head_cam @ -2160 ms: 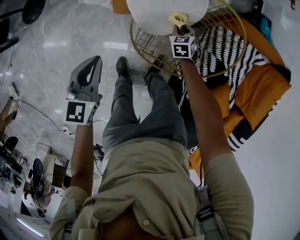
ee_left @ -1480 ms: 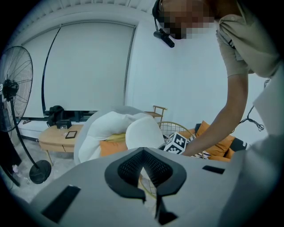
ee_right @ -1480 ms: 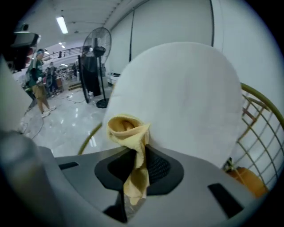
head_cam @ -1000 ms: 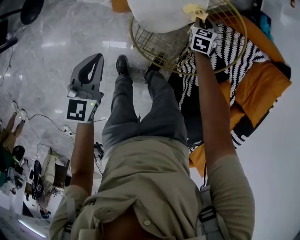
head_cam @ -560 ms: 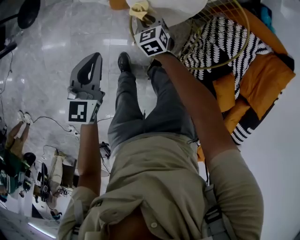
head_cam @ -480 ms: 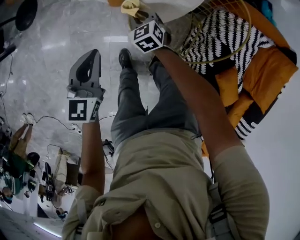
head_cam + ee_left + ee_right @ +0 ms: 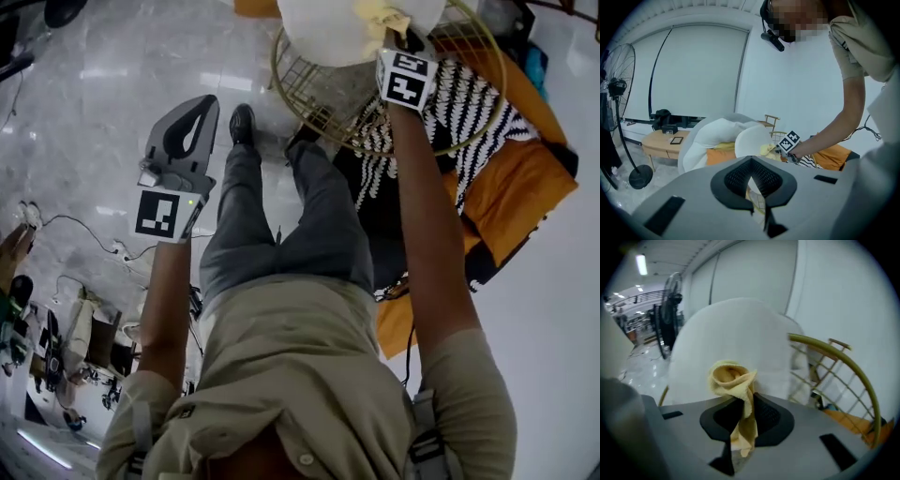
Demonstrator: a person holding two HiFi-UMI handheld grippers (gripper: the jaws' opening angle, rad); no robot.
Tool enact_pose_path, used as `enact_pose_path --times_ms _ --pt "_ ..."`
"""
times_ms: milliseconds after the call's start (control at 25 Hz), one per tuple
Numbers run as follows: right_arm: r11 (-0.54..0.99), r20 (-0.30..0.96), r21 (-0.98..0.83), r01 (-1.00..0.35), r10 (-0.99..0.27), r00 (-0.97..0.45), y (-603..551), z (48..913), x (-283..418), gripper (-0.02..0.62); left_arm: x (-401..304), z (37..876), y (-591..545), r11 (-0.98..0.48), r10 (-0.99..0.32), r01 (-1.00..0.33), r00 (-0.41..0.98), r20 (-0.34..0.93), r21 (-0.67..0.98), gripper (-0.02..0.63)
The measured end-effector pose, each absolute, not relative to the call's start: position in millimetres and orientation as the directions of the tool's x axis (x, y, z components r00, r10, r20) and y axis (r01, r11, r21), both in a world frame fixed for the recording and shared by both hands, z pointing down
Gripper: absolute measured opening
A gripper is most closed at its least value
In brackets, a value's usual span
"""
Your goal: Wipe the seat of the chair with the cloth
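Cloth (image 7: 733, 380), yellow, softly bunched

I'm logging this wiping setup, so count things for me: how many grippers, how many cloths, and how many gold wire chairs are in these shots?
Grippers: 2, the left gripper and the right gripper
Yellow cloth: 1
Gold wire chair: 1
Total: 4

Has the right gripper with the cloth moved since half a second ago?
Yes. The right gripper, shut on the cloth, went from the left side of the gold rim rightward across the white seat.
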State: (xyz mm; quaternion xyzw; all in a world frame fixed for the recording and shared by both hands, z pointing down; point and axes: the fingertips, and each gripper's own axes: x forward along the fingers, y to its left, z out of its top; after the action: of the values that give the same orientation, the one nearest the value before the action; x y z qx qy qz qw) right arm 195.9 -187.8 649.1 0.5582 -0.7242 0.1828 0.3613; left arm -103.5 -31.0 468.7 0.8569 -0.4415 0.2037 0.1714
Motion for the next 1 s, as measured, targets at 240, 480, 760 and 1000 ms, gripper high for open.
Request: enact_pose_path --times_ms 240,480,760,1000 --pt "0.078 0.678 0.212 -0.974 -0.729 0.089 -196 624 284 0.071 -107 468 -32 -0.560 -0.675 -0.820 0.534 0.508 0.119 0.015" --pt "0.120 0.693 0.169 -0.978 -0.721 0.031 -188 634 249 0.069 -102 467 -32 -0.571 -0.669 -0.814 0.538 0.512 0.109 0.015" --pt "0.416 0.719 0.011 -0.909 -0.635 -0.282 -172 654 77 0.069 -99 470 -31 -0.569 -0.668 -0.815 0.537 0.515 0.112 0.015" --pt "0.576 0.682 -0.010 -0.818 -0.594 -0.427 -164 636 -16 0.071 -105 468 -33 -0.565 -0.673 -0.818 0.530 0.516 0.104 0.015"
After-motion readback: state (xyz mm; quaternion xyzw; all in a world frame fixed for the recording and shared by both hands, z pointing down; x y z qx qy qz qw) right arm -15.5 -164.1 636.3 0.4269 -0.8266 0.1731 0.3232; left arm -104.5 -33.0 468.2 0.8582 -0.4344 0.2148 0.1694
